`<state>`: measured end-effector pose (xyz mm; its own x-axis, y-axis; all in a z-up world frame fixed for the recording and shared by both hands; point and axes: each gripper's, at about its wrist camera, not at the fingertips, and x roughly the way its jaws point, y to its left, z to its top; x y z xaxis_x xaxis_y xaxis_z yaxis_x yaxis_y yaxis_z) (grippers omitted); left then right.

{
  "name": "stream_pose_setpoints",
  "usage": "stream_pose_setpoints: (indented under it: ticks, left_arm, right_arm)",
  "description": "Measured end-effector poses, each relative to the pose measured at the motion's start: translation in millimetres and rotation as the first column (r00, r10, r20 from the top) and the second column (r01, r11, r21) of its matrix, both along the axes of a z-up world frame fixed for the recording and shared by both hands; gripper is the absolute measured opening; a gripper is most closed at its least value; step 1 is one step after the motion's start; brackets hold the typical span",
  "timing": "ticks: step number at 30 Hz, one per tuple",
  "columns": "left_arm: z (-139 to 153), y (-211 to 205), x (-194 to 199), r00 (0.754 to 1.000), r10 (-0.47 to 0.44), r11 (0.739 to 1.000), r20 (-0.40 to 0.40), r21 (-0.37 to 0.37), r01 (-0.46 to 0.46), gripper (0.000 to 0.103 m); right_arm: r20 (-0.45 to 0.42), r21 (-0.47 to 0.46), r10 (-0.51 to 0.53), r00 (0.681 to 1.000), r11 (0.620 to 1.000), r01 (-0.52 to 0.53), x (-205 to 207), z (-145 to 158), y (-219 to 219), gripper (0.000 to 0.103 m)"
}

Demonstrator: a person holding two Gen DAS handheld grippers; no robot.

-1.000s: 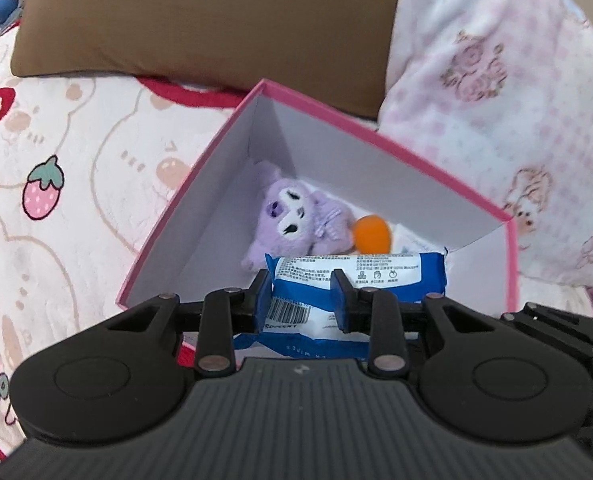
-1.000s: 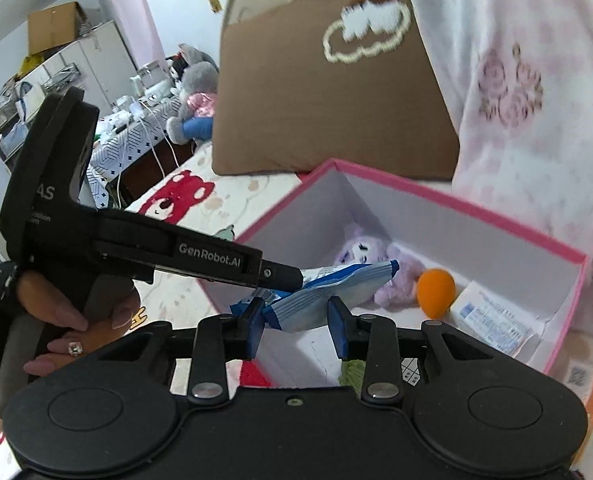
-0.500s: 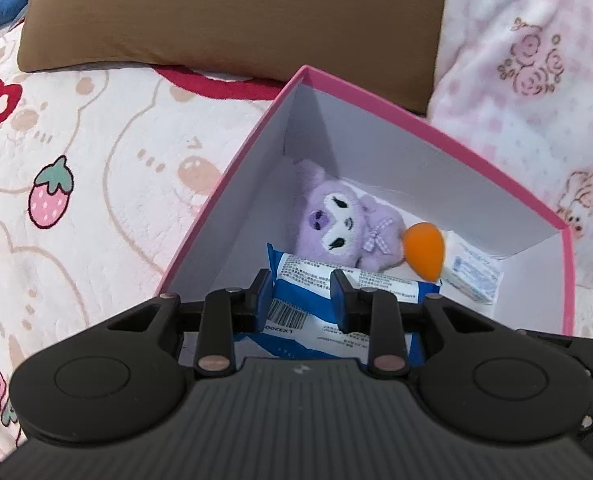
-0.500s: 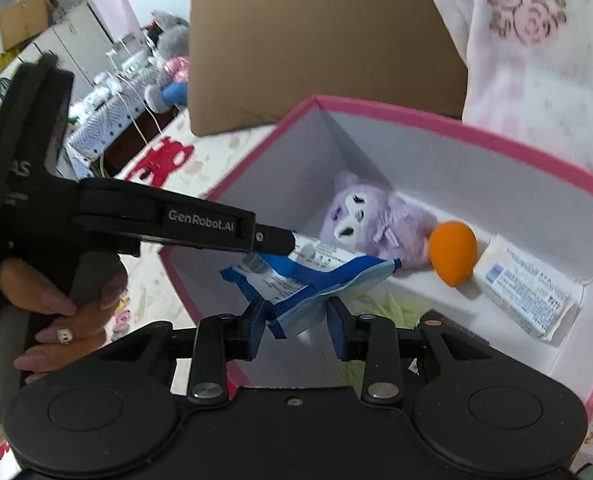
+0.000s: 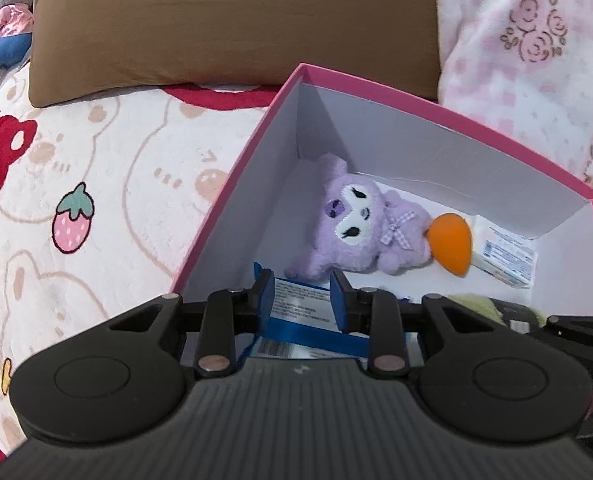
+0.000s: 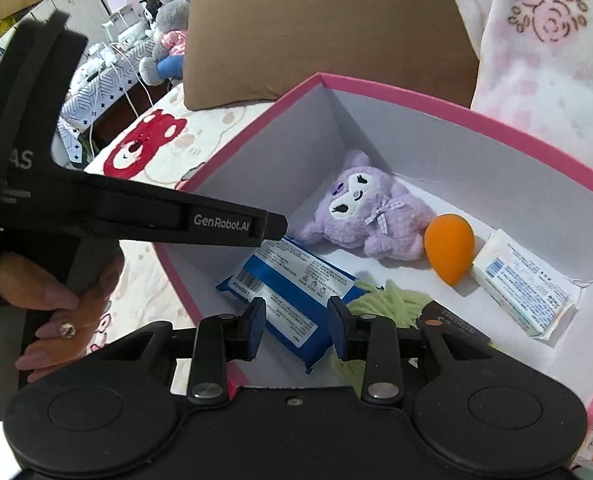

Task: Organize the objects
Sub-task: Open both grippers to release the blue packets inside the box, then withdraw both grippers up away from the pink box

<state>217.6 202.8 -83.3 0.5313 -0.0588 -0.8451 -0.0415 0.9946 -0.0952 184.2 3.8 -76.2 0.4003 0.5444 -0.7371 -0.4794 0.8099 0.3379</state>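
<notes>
Two grippers are clamped on one thing: the left gripper [image 5: 302,300] has its pads closed on the far end of the blue-and-white plastic wipes packet [image 6: 292,280], and the right gripper [image 6: 296,320] pinches the packet's near end. The packet is low inside the pink-rimmed white cardboard box [image 6: 456,114], near its left wall, and it looks to be on or just above the box floor; we cannot tell which. Our main worry is an uneven release. If one pair of pads lets go first, the other could drag the packet sideways or lift one end. Part of the packet lies over the pale green fuzzy bundle [image 6: 388,300] at the front of the box, so it may settle tilted and slide once freed. Towards the back of the box, the purple plush toy [image 6: 368,216] sits just beyond the packet, touching the orange egg-shaped sponge [image 6: 450,246], with the white tissue pack [image 6: 524,284] at the right wall. A forward push could shove all three together. The left gripper reaches in over the box's left wall, so a careless withdrawal could catch the rim. Since the box stands on the soft cartoon-print bedspread [image 5: 96,160], we judge that such a catch could tip or shift it.
</notes>
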Motion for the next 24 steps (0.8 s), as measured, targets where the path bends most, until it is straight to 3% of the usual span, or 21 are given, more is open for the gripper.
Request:
stream_pose_setpoints:
  ticks: [10,16,18,24]
  left_arm:
    - [33,-9,-22,1.000,-0.021,0.998,-0.012,-0.063,0.020,0.029]
    - [65,-21,-37,0.998,-0.058,0.992,-0.021,-0.117,0.055,0.034]
    - [76,-26,-43,0.998,-0.068,0.991,-0.013,-0.114,0.066,0.041]
    - [111,-39,-60,0.996,-0.094,0.993,-0.001,-0.076,0.093,0.047]
  right_arm:
    - [0.050,-0.040,0.023,0.998,0.999,-0.021,-20,29,-17,0.042]
    - [0.100,-0.051,0.023,0.995,0.999,-0.018,-33,53,-27,0.060]
    - [0.127,-0.052,-0.022,0.992,0.998,0.029,-36,60,-31,0.078]
    - [0.156,-0.086,-0.046,0.987,0.994,0.060,-50,77,-43,0.080]
